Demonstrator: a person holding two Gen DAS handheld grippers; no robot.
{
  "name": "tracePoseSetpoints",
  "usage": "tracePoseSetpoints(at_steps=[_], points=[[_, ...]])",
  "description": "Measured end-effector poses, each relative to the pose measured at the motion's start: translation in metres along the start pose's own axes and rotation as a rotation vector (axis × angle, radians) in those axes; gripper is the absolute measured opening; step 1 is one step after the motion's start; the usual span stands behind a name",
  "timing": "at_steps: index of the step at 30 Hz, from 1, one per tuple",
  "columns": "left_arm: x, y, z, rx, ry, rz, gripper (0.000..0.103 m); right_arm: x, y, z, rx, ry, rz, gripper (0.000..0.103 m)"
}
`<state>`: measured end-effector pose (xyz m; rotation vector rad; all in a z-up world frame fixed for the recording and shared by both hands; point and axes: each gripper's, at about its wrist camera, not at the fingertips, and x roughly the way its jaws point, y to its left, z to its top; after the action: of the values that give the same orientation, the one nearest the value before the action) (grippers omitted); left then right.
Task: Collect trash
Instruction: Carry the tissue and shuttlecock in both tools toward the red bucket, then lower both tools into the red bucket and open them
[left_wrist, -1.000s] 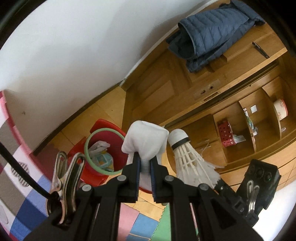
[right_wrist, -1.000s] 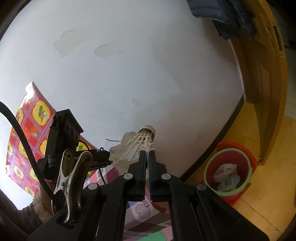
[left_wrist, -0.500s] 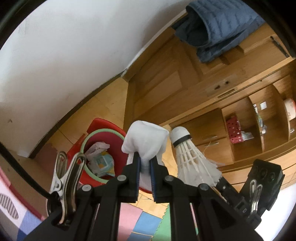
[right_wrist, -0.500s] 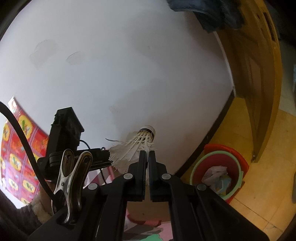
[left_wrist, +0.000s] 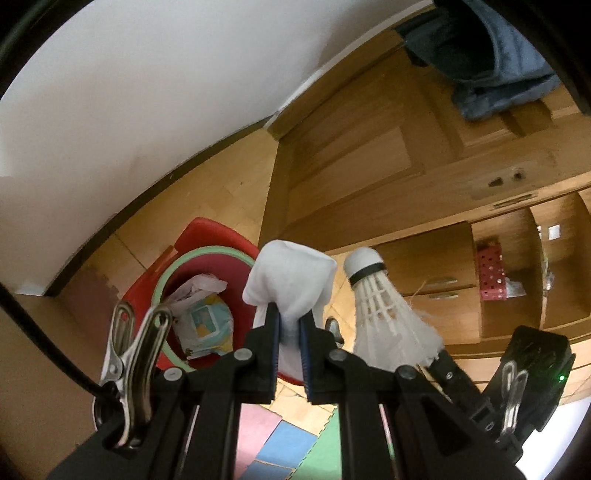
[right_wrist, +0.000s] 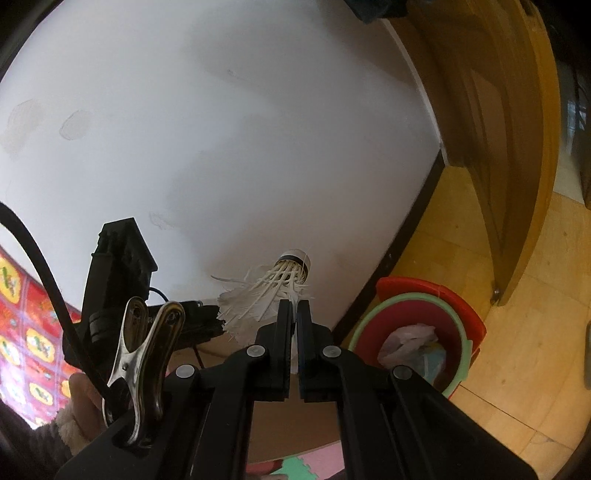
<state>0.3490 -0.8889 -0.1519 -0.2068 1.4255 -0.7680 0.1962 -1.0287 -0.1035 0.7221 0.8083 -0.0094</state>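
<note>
Left gripper pinches a white tissue, right gripper clamps a shuttlecock, both poised above the red bin for dropping.

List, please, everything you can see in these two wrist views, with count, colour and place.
Tissue wad: one, white, clamped in the left gripper.
Shuttlecock: one, white feathers, black band on the cork, clamped in the right gripper.
Trash bin: one, red with a green rim, on the wooden floor by the wall, paper and wrappers inside.
Jacket: one, blue, hanging on the wooden door.
Basket: one, red, on a wooden shelf.
Foam mat: several tiles, pink, blue, green, on the floor.
Left gripper: black, shut.
Right gripper: black, shut.
</note>
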Motion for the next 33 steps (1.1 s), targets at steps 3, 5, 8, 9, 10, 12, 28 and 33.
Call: tracePoseSetpoints(at_steps=[3, 5, 8, 9, 10, 12, 28, 33], points=[[0.021, 0.011, 0.003, -0.031, 0.034, 0.008, 0.01, 0.01, -0.011, 0.003, 0.012, 0.007, -0.016, 0.003], [0.036, 0.019, 0.004, -0.073, 0.06, 0.002, 0.01, 0.018, -0.02, 0.003, 0.017, 0.012, -0.036, 0.003], [0.061, 0.024, 0.001, -0.074, 0.072, 0.025, 0.01, 0.032, -0.033, -0.003, 0.013, 0.031, -0.083, 0.003], [0.077, 0.028, -0.001, -0.072, 0.083, 0.039, 0.01, 0.038, -0.038, -0.006, 0.003, 0.039, -0.101, 0.003], [0.087, 0.029, -0.002, -0.072, 0.09, 0.051, 0.01, 0.043, -0.043, -0.009, -0.007, 0.046, -0.115, 0.003], [0.118, 0.039, -0.006, -0.085, 0.12, 0.074, 0.01, 0.06, -0.056, -0.02, -0.035, 0.075, -0.158, 0.003], [0.218, 0.073, -0.005, -0.154, 0.225, 0.176, 0.01, 0.132, -0.134, -0.051, 0.055, 0.178, -0.228, 0.003], [0.24, 0.078, -0.007, -0.106, 0.27, 0.22, 0.01, 0.144, -0.146, -0.055, 0.068, 0.2, -0.23, 0.003]])
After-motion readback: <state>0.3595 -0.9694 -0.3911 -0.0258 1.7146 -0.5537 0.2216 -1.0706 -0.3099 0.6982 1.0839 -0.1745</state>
